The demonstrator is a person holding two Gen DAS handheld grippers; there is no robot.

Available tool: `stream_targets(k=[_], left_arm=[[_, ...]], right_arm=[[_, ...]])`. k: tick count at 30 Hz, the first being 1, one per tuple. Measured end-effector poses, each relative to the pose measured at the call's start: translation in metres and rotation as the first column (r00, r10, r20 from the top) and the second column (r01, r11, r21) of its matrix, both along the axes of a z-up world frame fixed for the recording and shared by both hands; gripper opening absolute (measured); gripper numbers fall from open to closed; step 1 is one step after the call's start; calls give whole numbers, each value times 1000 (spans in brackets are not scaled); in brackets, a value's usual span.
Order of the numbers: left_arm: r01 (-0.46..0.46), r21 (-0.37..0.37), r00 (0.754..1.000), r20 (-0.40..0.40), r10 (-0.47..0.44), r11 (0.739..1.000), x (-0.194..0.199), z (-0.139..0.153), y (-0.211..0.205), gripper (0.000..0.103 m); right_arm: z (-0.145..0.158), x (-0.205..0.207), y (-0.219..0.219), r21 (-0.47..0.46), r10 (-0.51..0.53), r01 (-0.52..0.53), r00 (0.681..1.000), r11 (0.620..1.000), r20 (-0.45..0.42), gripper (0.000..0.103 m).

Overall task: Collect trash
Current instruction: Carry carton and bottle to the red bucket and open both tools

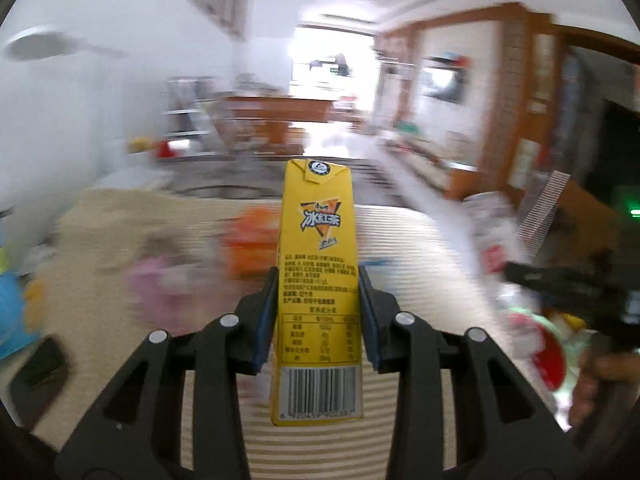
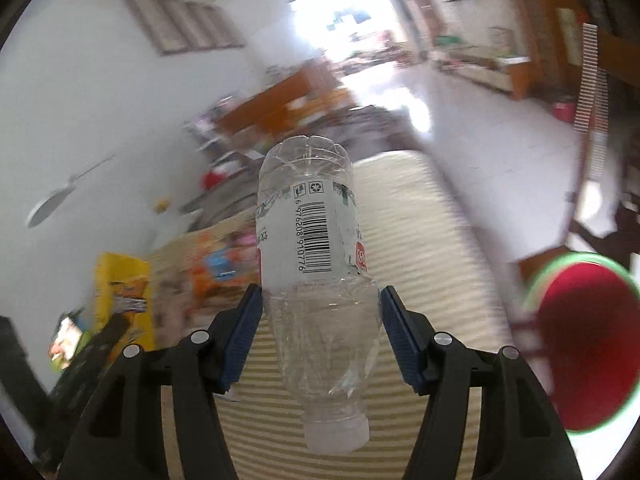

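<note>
A yellow iced-tea carton [image 1: 318, 220] stands upright between the blue pads of my left gripper [image 1: 318, 276], which is shut on its lower half, barcode end nearest the camera. A clear, empty plastic bottle [image 2: 312, 232] with a white barcode label sits in my right gripper [image 2: 320, 294], cap end toward the camera. The pads press on its crumpled shoulder. In the right wrist view the same yellow carton [image 2: 120, 280] shows blurred at the left. In the left wrist view the other gripper's black body [image 1: 568, 284] and a hand [image 1: 608, 364] show at the right.
Below both grippers lies a beige striped surface [image 1: 400, 240]. On it are a blurred orange packet [image 1: 248, 240] and a pink item [image 1: 156, 280]. A round red seat with a green rim [image 2: 580, 340] stands to the right. A blue toy [image 1: 12, 304] is at the far left.
</note>
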State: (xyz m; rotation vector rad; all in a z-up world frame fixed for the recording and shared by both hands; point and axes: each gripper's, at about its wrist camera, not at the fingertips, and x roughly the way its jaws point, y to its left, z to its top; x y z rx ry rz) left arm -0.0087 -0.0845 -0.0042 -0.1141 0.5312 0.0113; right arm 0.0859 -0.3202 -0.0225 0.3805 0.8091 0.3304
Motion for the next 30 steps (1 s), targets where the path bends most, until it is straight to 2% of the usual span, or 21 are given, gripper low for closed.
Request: stream_targets(k=[3, 5, 8, 10, 14, 15, 16, 17, 19, 23, 30], left_arm=[[197, -78, 979, -40, -200, 977, 24, -3, -52, 35], [308, -184, 940, -92, -328, 934, 48, -10, -84, 35], [379, -244, 897, -138, -419, 892, 73, -20, -122, 35], [424, -271, 860, -177, -478, 864, 91, -28, -147, 35], [481, -287, 805, -231, -547, 828, 109, -40, -182, 36], [487, -288, 795, -243, -555, 824, 108, -42, -187, 39], [491, -289, 785, -263, -561, 822, 112, -44, -190, 54], [490, -290, 782, -270, -561, 822, 114, -46, -191, 70], [480, -288, 797, -250, -549, 829, 108, -46, -193, 77], [472, -258, 812, -245, -530, 843, 94, -46, -188, 78], [384, -211, 876, -223, -427, 899, 74, -38, -150, 78]], right_arm=[[-13, -3, -45, 12, -109, 110, 992, 994, -55, 59], [-18, -9, -79, 19, -210, 212, 974, 977, -89, 59], [-20, -17, -117, 0, -340, 342, 934, 940, -110, 59], [-23, -22, -133, -2, -394, 397, 910, 918, -124, 59], [-34, -25, -164, 40, -486, 500, 856, 865, -174, 61], [-39, -27, -167, 47, -506, 521, 844, 852, -180, 61], [-39, -28, -170, 56, -524, 540, 833, 840, -180, 62], [-38, -28, -172, 56, -536, 552, 826, 832, -177, 64], [-37, -26, -172, 42, -547, 560, 821, 828, -163, 71], [-36, -23, -168, 32, -520, 529, 842, 848, -142, 72], [-29, -8, -133, 9, -434, 438, 893, 899, -114, 72]])
